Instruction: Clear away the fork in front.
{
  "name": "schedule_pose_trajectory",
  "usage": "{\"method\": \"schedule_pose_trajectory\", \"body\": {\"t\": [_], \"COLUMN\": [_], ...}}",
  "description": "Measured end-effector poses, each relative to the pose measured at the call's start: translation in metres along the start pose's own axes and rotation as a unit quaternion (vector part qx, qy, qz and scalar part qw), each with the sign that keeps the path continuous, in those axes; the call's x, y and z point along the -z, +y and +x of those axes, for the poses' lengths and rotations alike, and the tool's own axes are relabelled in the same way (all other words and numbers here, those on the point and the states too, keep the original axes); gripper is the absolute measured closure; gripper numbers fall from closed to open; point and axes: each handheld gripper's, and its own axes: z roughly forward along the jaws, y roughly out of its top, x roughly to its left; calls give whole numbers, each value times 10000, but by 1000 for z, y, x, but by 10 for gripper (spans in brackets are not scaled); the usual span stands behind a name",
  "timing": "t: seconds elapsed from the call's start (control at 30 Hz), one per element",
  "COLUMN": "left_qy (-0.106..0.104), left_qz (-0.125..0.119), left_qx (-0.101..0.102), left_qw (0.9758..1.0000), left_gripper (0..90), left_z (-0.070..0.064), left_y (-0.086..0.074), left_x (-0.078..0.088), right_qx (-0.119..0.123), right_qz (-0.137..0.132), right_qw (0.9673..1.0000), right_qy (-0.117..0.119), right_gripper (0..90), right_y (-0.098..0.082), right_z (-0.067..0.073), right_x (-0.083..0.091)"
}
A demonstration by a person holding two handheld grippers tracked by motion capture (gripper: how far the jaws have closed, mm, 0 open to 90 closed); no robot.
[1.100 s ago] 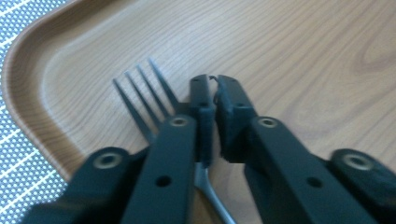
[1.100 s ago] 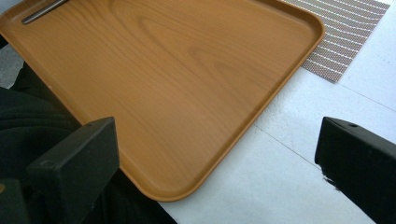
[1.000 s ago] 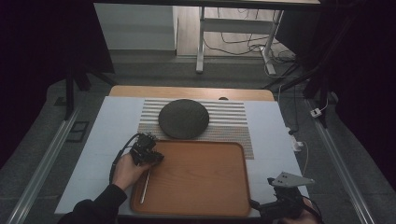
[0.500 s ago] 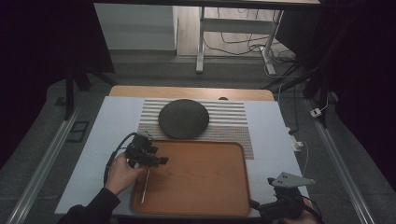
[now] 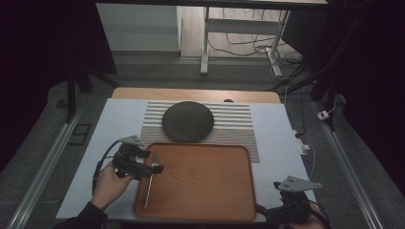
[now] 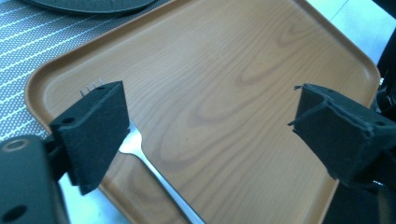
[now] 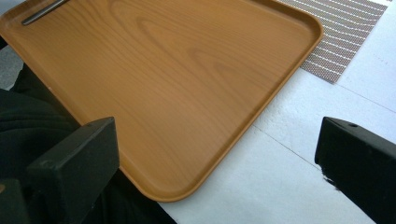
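With L gripper (image 5: 143, 164) jaws just spread, nothing pinched, I see fork (image 5: 149, 180) lying lengthwise on tray (image 5: 205, 210) just below them.

a round dark plate (image 5: 187, 120) sits on a striped placemat (image 5: 234, 125), covering its middle. the placemat lies on the white table (image 5: 279, 143), toward its far edge. beyond the placemat stand metal legs of a desk (image 5: 205, 43), with loose cables (image 5: 239, 47) on the floor (image 5: 157, 67) beside them.
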Motion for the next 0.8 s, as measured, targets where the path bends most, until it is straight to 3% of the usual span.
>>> {"method": "schedule_pose_trajectory", "body": {"t": [0.27,0.6,0.8], "left_qy": [-32,-75,-29], "left_qz": [-136,-527,-629], "left_qx": [-18,236,306], "left_qw": [9999,9983,9975], "left_gripper": [50,18,0], "left_z": [-8,-12,-13], "left_y": [-17,-52,-70], "left_x": [17,46,58], "right_qx": [-16,-20,-5], "right_qz": [-2,-9,5], "right_qw": [10000,10000,10000], "right_qy": [4,7,11], "right_gripper": [0,0,0], "right_y": [0,0,0], "right_z": [0,0,0], "right_x": [0,0,0]}}
